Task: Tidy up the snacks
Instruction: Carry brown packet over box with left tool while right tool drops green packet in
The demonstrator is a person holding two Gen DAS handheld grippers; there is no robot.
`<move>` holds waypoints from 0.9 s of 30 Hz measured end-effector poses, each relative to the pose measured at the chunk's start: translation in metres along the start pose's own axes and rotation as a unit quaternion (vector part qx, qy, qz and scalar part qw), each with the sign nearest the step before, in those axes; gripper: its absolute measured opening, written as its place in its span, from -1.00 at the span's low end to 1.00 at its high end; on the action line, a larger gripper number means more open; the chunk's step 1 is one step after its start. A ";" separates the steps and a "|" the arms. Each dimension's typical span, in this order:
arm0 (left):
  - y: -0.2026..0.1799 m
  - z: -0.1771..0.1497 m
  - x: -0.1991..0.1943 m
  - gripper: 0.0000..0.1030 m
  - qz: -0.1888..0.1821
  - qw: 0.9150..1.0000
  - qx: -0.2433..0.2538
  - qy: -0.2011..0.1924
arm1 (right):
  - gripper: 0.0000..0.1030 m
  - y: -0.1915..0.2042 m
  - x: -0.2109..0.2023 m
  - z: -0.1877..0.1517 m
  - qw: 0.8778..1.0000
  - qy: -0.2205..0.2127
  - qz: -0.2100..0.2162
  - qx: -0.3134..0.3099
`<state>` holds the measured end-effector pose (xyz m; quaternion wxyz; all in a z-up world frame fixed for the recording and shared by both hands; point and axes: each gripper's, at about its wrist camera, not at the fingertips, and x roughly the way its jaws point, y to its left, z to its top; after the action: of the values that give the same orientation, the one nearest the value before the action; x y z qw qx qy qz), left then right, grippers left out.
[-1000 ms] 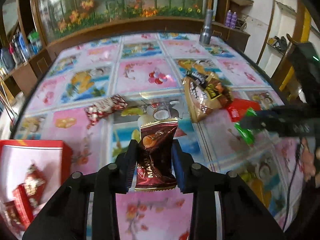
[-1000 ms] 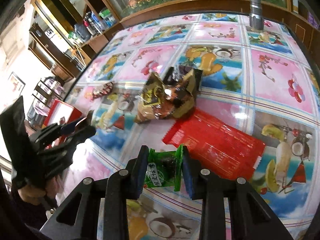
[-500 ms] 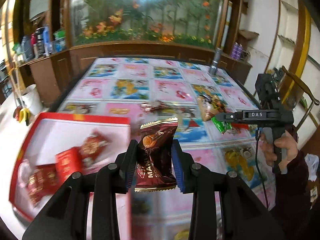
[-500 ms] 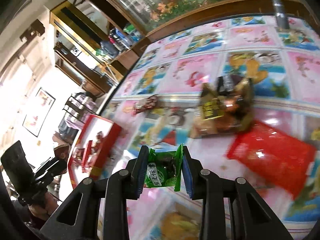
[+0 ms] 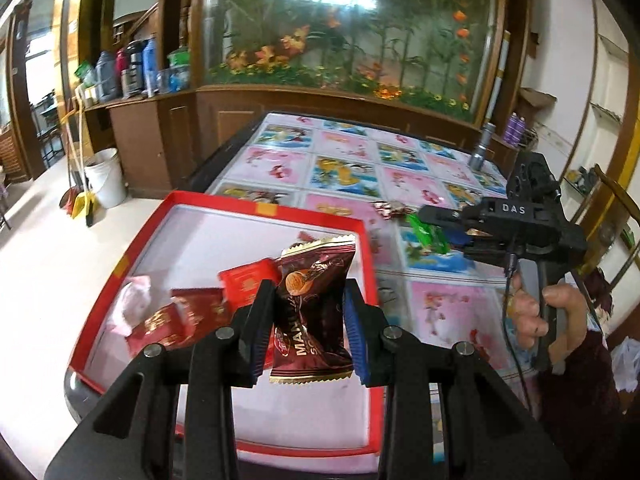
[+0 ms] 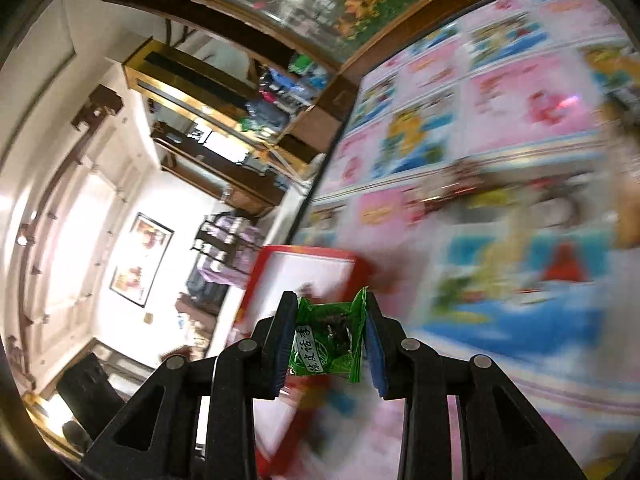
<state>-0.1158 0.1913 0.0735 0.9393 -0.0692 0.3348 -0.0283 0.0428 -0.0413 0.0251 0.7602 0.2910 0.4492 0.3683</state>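
Observation:
My left gripper (image 5: 310, 304) is shut on a dark brown snack packet (image 5: 314, 312) and holds it above the red box (image 5: 264, 210), near its right side. The box holds red packets (image 5: 192, 316) and a pink one (image 5: 134, 300). My right gripper (image 6: 328, 336) is shut on a small green snack packet (image 6: 328, 348), held in the air and pointing toward the red box (image 6: 308, 252); that view is blurred. In the left wrist view the right gripper (image 5: 428, 220) with its green packet (image 5: 426, 234) hovers over the table right of the box.
The table (image 5: 344, 152) has a colourful patterned top. A small wrapped candy (image 5: 390, 208) lies beyond the box. A grey flashlight (image 5: 480, 148) stands at the far edge. The box sits at the table's left corner, with floor and a white bucket (image 5: 106, 178) beyond.
Both grippers have moved left with their packets, away from the snack pile. My left gripper now hangs over the red box. The right gripper has swung toward the box.

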 end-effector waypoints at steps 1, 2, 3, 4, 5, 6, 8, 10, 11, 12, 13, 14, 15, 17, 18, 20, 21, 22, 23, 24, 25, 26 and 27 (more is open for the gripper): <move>0.004 -0.001 -0.001 -0.39 0.004 1.000 -0.001 -0.002 | -0.38 0.010 0.015 -0.003 1.000 -0.002 0.013 -0.001; 0.007 -0.002 -0.001 -0.39 0.009 1.000 -0.002 -0.003 | -0.38 0.018 0.025 -0.005 1.000 -0.003 0.025 0.000; 0.012 -0.002 0.000 -0.39 0.016 1.000 -0.005 -0.004 | -0.38 0.024 0.035 -0.008 0.999 -0.003 0.034 0.000; 0.015 -0.003 0.001 -0.39 0.019 1.000 -0.007 -0.004 | -0.38 0.032 0.046 -0.011 0.999 -0.004 0.042 -0.002; 0.020 -0.004 0.002 -0.39 0.023 1.000 -0.011 -0.004 | -0.37 0.041 0.057 -0.014 0.999 -0.005 0.045 -0.006; 0.024 -0.005 0.002 -0.39 0.026 1.000 -0.015 -0.003 | -0.37 0.048 0.068 -0.016 0.999 -0.003 0.047 -0.012; 0.031 -0.007 0.004 -0.39 0.035 0.999 -0.018 -0.001 | -0.37 0.057 0.084 -0.021 0.999 0.004 0.044 -0.021; 0.038 -0.009 0.009 -0.39 0.047 0.999 -0.022 0.004 | -0.34 0.063 0.100 -0.026 0.999 0.017 0.037 -0.031; 0.042 -0.010 0.012 -0.39 0.053 0.998 -0.025 0.006 | -0.34 0.064 0.105 -0.028 0.999 0.024 0.034 -0.033; 0.045 -0.011 0.016 -0.39 0.058 0.998 -0.027 0.008 | -0.33 0.065 0.110 -0.030 0.998 0.029 0.026 -0.039; 0.047 -0.012 0.019 -0.39 0.064 0.998 -0.028 0.011 | -0.33 0.067 0.113 -0.033 0.998 0.033 0.019 -0.048; 0.049 -0.012 0.022 -0.39 0.067 0.997 -0.029 0.014 | -0.33 0.069 0.115 -0.035 0.998 0.036 0.012 -0.057; 0.051 -0.014 0.027 -0.39 0.070 0.997 -0.032 0.019 | -0.33 0.070 0.116 -0.036 0.997 0.035 0.005 -0.063; 0.054 -0.017 0.032 -0.39 0.072 0.996 -0.038 0.026 | -0.33 0.067 0.119 -0.037 0.997 0.039 0.003 -0.063; 0.054 -0.017 0.034 -0.39 0.073 0.996 -0.038 0.029 | -0.33 0.065 0.118 -0.036 0.998 0.038 0.004 -0.057; 0.052 -0.018 0.037 -0.39 0.075 0.996 -0.036 0.031 | -0.33 0.060 0.111 -0.034 0.998 0.032 0.007 -0.052; 0.052 -0.018 0.039 -0.39 0.075 0.996 -0.035 0.032 | -0.32 0.058 0.104 -0.031 0.998 0.028 0.007 -0.052; 0.051 -0.018 0.039 -0.39 0.075 0.996 -0.034 0.032 | -0.32 0.057 0.102 -0.030 0.998 0.025 0.005 -0.053; 0.051 -0.019 0.039 -0.39 0.075 0.996 -0.033 0.033 | -0.31 0.056 0.099 -0.029 0.998 0.020 0.001 -0.054; 0.050 -0.019 0.040 -0.39 0.075 0.996 -0.031 0.033 | -0.31 0.054 0.095 -0.028 0.998 0.017 0.000 -0.053; 0.049 -0.019 0.040 -0.39 0.075 0.996 -0.029 0.033 | -0.30 0.052 0.091 -0.027 0.999 0.015 0.002 -0.048; 0.048 -0.018 0.040 -0.39 0.074 0.996 -0.028 0.033 | -0.30 0.050 0.090 -0.025 0.999 0.015 0.002 -0.045; 0.048 -0.017 0.039 -0.39 0.074 0.996 -0.027 0.033 | -0.30 0.049 0.088 -0.024 0.999 0.013 0.000 -0.044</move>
<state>-0.0959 0.2325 0.0288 0.9251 -0.0687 0.3703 0.0482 0.0351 0.0605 0.0114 0.7664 0.2523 0.4424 0.3916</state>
